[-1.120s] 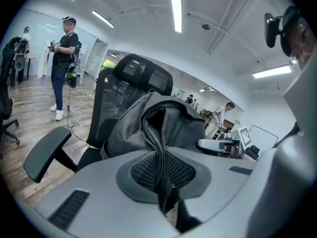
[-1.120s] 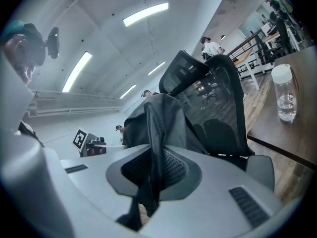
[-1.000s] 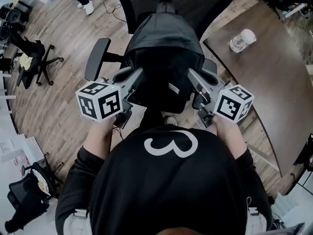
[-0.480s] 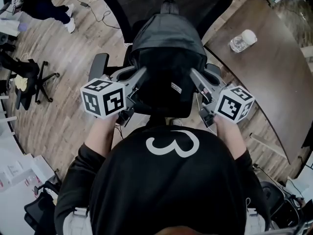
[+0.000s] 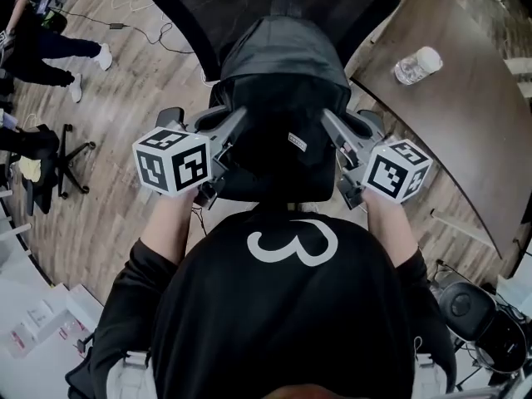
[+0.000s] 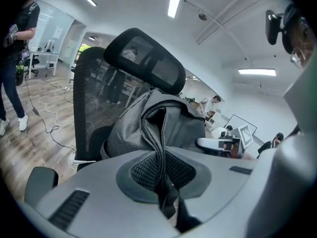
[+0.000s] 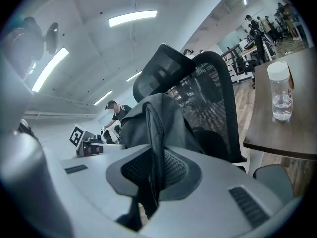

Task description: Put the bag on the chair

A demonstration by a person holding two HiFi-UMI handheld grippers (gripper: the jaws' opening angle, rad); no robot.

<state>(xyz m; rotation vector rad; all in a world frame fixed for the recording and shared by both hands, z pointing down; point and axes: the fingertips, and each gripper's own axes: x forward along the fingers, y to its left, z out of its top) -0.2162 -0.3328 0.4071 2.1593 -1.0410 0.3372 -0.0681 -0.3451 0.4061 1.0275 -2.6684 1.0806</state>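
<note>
A dark grey backpack (image 5: 283, 90) hangs upright between my two grippers, right in front of a black mesh office chair (image 5: 208, 7). My left gripper (image 5: 236, 123) is shut on a zippered fold of the bag's left side, seen pinched in the left gripper view (image 6: 161, 175). My right gripper (image 5: 329, 125) is shut on a fold of the right side, also seen in the right gripper view (image 7: 151, 175). The bag (image 6: 168, 118) stands close before the chair's backrest (image 6: 94, 98) and below its headrest (image 7: 161, 73). The seat is hidden under the bag.
A dark wooden table (image 5: 474, 131) curves along the right, with a clear water bottle (image 5: 416, 65) on it. The chair's armrests (image 5: 169, 116) flank the bag. A second office chair (image 5: 50, 152) and a standing person (image 5: 50, 44) are at the left, with cables on the floor.
Both grippers have carried the bag forward toward the chair; the backrest now rises right behind the bag. Both grips look unchanged.
</note>
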